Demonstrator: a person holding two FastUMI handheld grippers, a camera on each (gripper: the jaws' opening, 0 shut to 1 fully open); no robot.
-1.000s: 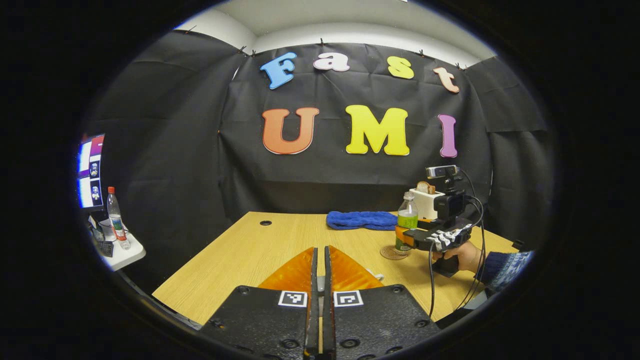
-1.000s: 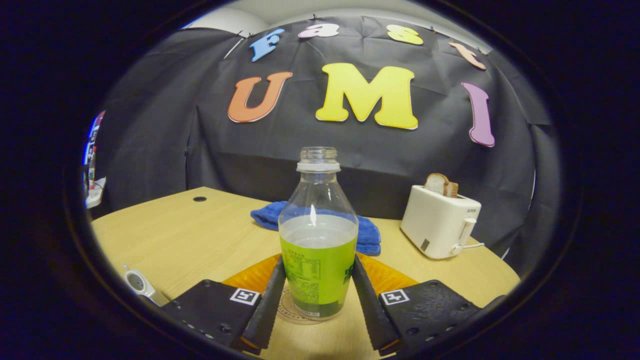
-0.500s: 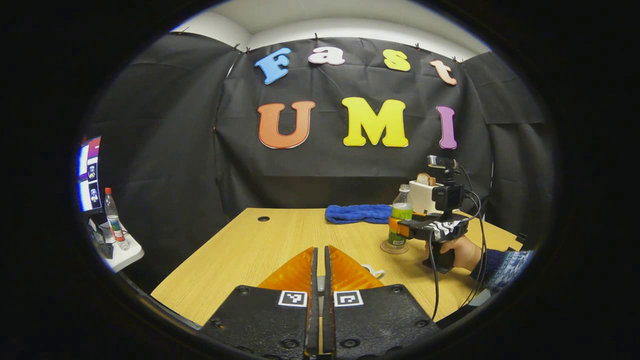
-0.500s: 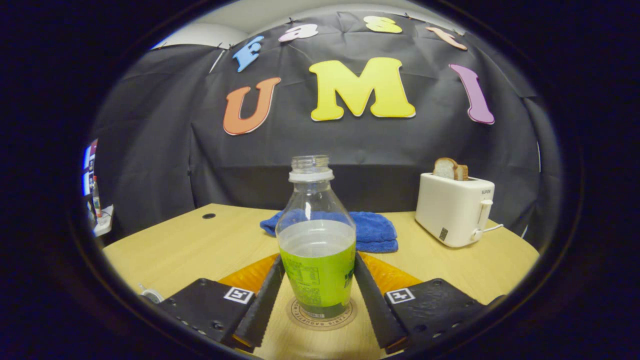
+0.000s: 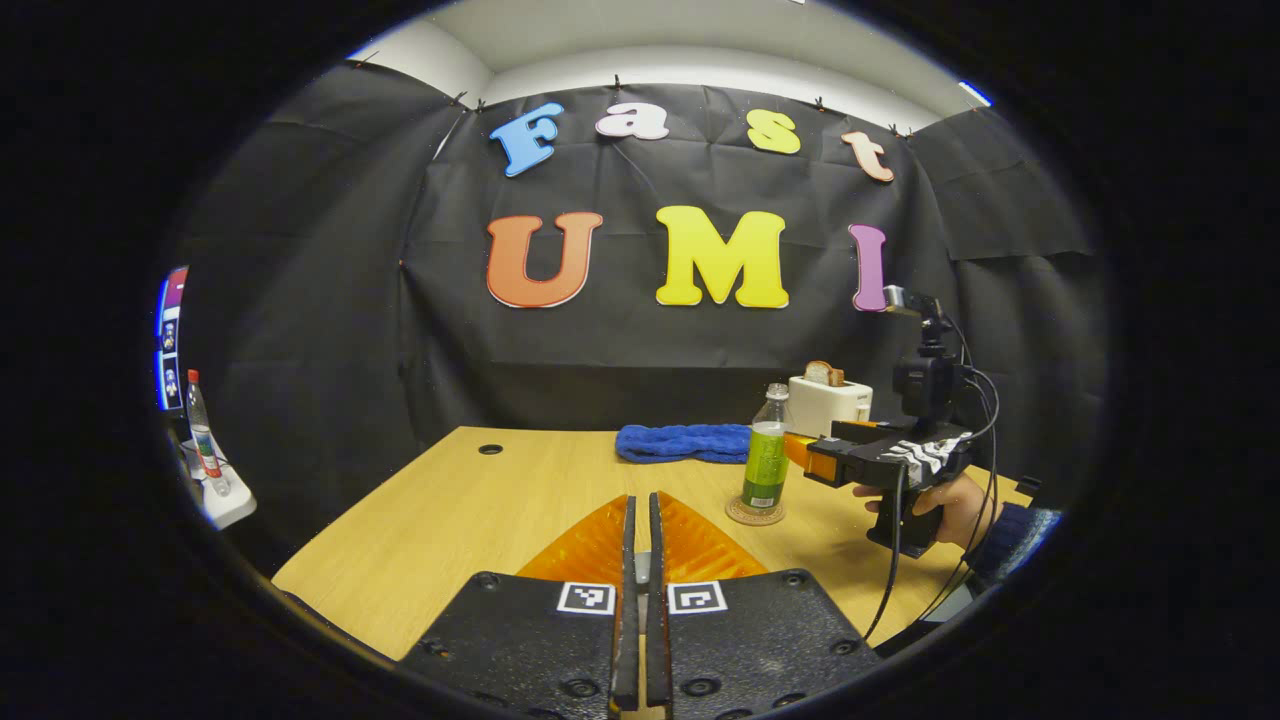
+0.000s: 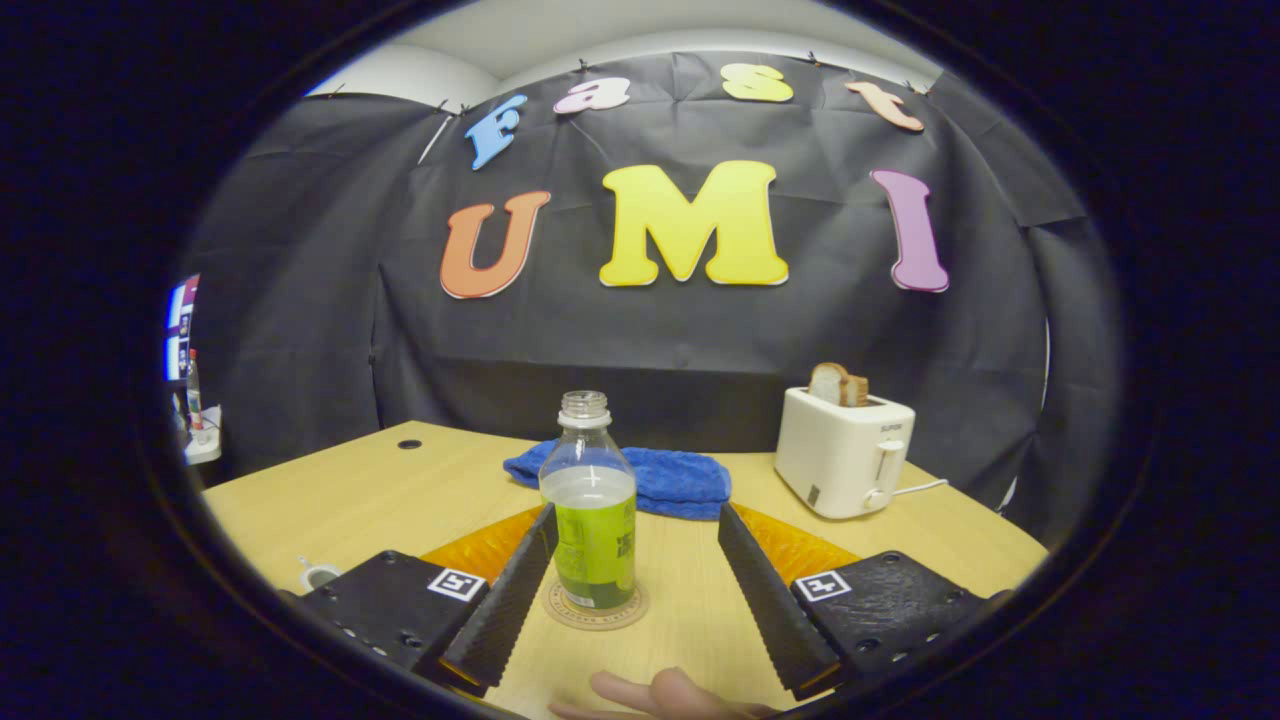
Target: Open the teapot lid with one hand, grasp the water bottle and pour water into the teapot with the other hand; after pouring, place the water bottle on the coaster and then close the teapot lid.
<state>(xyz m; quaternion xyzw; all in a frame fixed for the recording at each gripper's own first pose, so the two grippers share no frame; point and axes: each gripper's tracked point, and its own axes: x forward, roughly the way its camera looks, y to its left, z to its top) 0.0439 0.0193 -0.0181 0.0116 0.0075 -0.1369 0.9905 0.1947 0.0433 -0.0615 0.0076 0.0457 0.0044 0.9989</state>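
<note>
**Bottle parked on coaster, right gripper spread behind it**

Standing upright and capless on the round coaster (image 6: 596, 607): the water bottle (image 6: 592, 515), green-labelled, partly filled, on the wooden table (image 6: 400, 490). Spread wide and clear of the glass on both sides: the right gripper (image 6: 632, 585), just short of the bottle. Pressed together with only a thin slit between the fingers: the left gripper (image 5: 640, 600), low over the near table edge. Beyond the bottle, a blue towel (image 6: 660, 478); to its right, a white toaster (image 6: 843, 452) holding bread.
</note>
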